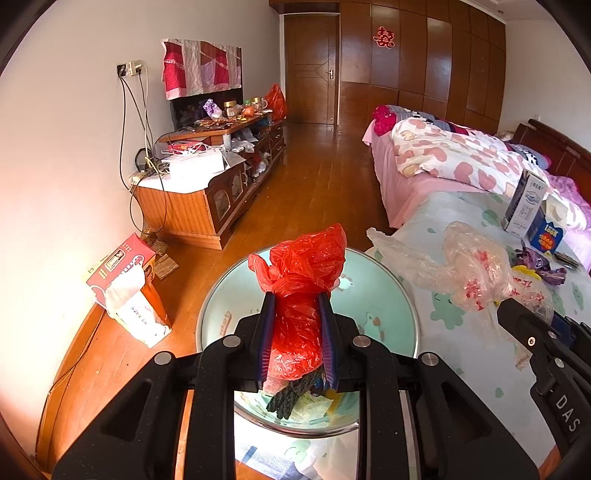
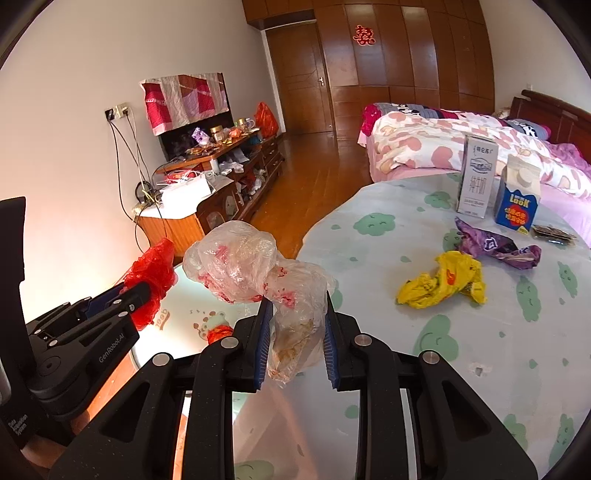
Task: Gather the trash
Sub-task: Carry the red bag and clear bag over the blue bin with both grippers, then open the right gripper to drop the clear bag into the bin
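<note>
Left wrist: jaws pinch red bag [image 1: 295,295], apparently over basin [image 1: 391,295].

Your left gripper [image 1: 296,295] is clamped on the red bag [image 1: 299,291]; your right gripper [image 2: 296,301], just beside it, pinches the clear bag [image 2: 255,269].

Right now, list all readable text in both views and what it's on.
"LOOK": blue carton.
"GenRobot.AI": left gripper body, seen from the right wrist view.
"DAS": right gripper body, seen from the left wrist view; rest cut off.
Red double-happiness sign: wardrobe door.
White milk carton: Chinese print, too blurred.
Bin inner wall: mirrored lettering, unreadable.
Tissue box: unreadable.
</note>
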`<act>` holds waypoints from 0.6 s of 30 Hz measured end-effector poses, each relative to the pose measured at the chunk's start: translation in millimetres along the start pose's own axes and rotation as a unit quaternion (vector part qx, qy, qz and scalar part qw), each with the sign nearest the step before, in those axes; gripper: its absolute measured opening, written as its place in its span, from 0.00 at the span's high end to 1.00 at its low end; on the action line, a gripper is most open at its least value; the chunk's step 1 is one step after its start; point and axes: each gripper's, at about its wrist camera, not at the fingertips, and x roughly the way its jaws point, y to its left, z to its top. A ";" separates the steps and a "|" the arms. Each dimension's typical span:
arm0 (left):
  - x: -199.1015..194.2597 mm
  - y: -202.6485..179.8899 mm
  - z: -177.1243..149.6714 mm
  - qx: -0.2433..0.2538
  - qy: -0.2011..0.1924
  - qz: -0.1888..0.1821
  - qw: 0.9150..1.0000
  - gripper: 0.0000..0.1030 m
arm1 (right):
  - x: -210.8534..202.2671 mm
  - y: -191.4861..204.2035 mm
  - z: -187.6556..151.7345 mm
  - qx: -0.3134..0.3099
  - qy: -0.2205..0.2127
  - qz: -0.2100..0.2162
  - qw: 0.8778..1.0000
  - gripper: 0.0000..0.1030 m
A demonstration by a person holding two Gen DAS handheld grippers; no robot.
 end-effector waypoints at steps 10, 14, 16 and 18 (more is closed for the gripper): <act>12.1 10.0 -0.7 -0.006 0.009 0.015 1.000 0.78 | 28.1 18.9 4.1 -0.004 0.022 0.001 1.000 0.75; 17.6 13.9 -0.7 -0.009 0.013 0.017 1.000 0.78 | 43.8 25.4 4.9 -0.003 0.035 0.003 0.999 0.75; 19.4 14.1 -1.1 -0.009 0.014 0.019 1.000 0.78 | 52.5 28.9 5.1 0.001 0.044 0.006 0.999 0.75; 21.0 14.9 -1.6 -0.010 0.016 0.021 1.000 0.78 | 58.1 30.7 4.6 0.002 0.051 0.010 0.999 0.75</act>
